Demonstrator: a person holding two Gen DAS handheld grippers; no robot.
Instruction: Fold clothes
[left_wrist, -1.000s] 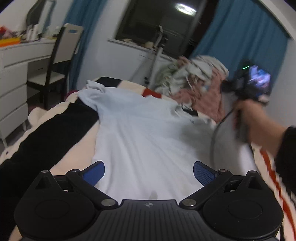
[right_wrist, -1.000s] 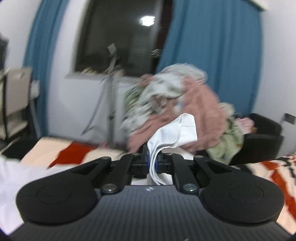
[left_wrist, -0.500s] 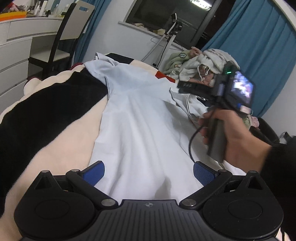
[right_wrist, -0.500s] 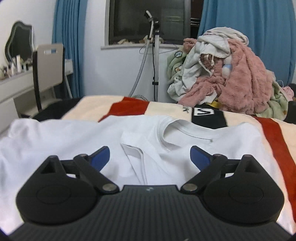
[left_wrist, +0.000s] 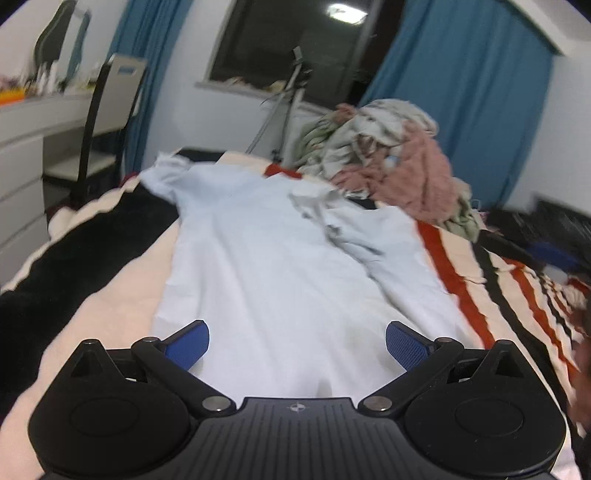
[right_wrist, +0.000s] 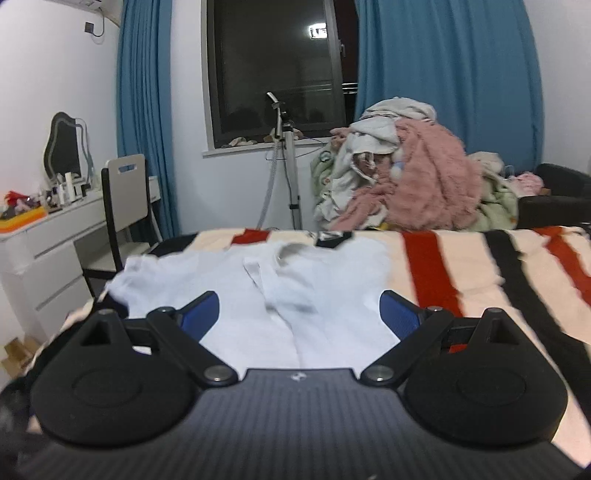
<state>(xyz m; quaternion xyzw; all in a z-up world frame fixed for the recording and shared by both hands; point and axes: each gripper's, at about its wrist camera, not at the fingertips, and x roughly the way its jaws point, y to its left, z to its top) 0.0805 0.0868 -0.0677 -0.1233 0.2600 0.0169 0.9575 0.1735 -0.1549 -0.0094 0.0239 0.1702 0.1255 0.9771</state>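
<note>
White shirt (right_wrist: 229, 288) (no legible print).

Shirt (left_wrist: 280, 258): smooth matt white cloth. Blanket (right_wrist: 461, 266): soft striped fleece. Pink throw (right_wrist: 432, 184): shaggy plush. Gripper pads (left_wrist: 188, 343): textured blue rubber; bodies matt black plastic.

A bed (right_wrist: 461, 266) with a cream, red and black striped blanket (left_wrist: 491, 291) fills the lower frame. A white T-shirt (left_wrist: 280, 266) lies flat at its centre.
</note>
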